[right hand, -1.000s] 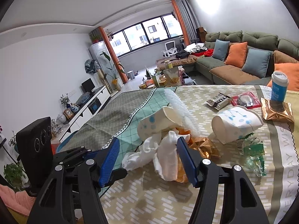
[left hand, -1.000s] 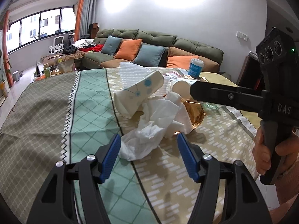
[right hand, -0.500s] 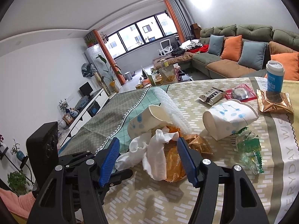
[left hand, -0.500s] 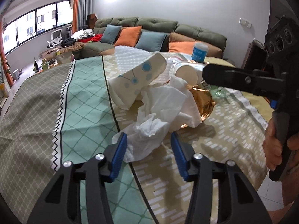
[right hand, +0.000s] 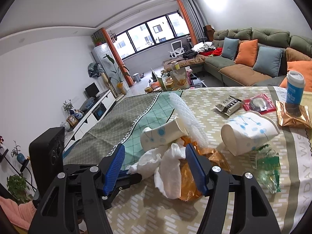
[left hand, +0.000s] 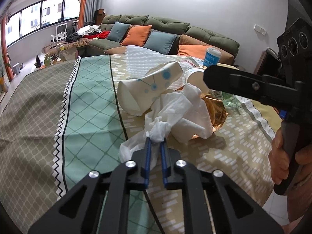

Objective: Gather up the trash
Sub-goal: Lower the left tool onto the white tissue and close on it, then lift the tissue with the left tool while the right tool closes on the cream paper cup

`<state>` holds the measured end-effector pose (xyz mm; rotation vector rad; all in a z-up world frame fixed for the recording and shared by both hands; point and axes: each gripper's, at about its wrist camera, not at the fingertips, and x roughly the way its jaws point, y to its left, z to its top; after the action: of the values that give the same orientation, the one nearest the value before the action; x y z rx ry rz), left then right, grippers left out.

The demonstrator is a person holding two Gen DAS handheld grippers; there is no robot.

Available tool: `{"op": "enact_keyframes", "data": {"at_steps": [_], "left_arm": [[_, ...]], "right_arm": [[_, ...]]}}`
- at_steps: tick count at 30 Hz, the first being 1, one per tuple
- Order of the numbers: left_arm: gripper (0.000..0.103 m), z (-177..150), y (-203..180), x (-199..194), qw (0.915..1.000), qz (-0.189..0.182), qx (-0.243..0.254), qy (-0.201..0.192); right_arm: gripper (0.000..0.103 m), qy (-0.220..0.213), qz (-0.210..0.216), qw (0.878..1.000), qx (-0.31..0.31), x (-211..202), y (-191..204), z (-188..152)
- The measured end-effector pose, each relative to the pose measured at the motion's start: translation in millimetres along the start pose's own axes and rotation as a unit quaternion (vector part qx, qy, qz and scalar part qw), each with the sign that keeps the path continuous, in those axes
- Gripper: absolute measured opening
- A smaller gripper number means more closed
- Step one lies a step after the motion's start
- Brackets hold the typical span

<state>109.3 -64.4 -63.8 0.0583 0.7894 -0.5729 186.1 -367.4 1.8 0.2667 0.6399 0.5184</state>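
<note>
A crumpled white tissue (left hand: 181, 117) lies on the patterned tablecloth (left hand: 87, 107) in a heap of trash. My left gripper (left hand: 155, 142) is shut on the tissue's near end. A white paper cup with blue dots (left hand: 150, 89) lies on its side behind it, on a gold foil wrapper (left hand: 216, 111). My right gripper (right hand: 154, 156) is open, its jaws on either side of the tissue (right hand: 169, 167) and the wrapper (right hand: 195, 173). A second dotted cup (right hand: 247, 132) lies to the right. The left gripper's fingers (right hand: 124, 177) show low at the left.
A blue lidded cup (right hand: 295, 89) stands on a gold packet (right hand: 294, 115) at the far right. A dark packet (right hand: 228, 103), a red packet (right hand: 259, 103), a green plastic wrapper (right hand: 267, 165) and white foam netting (right hand: 187, 115) lie around. A sofa (left hand: 165, 37) stands behind the table.
My left gripper moved forward and closed on the near end of the tissue. My right gripper stayed open and dropped slightly closer to the heap.
</note>
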Motion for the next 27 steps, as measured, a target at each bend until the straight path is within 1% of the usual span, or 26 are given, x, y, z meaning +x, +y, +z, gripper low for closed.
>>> {"op": "enact_keyframes", "data": {"at_steps": [9, 16, 18, 20, 25, 27], "left_arm": [[0.009, -5.3, 9.4, -18.4, 0.9996, -0.003, -0.018, -0.019], [0.009, -11.7, 21.9, -38.6, 0.9987, 0.003, -0.037, -0.035], [0.009, -13.4, 25.6, -44.0, 0.9984, 0.009, -0.041, -0.039], [0.009, -16.0, 30.7, -51.2, 0.9978, 0.015, -0.047, -0.043], [0.009, -21.1, 44.9, -66.3, 0.9964, 0.031, -0.06, -0.052], [0.009, -21.9, 48.5, -69.6, 0.9958, 0.037, -0.065, -0.054]], "right_arm": [[0.065, 0.005, -0.009, 1.0, 0.003, 17.7, -2.8, 12.4], [0.061, 0.013, -0.015, 1.0, -0.006, 35.4, -1.9, 22.7], [0.054, 0.018, -0.016, 1.0, -0.009, 39.5, -1.3, 24.7], [0.05, 0.021, -0.014, 1.0, -0.011, 41.8, 0.4, 24.9], [0.034, 0.031, -0.007, 0.999, -0.018, 45.5, 7.1, 20.9], [0.019, 0.035, -0.001, 0.999, -0.021, 45.7, 10.6, 18.8]]}}
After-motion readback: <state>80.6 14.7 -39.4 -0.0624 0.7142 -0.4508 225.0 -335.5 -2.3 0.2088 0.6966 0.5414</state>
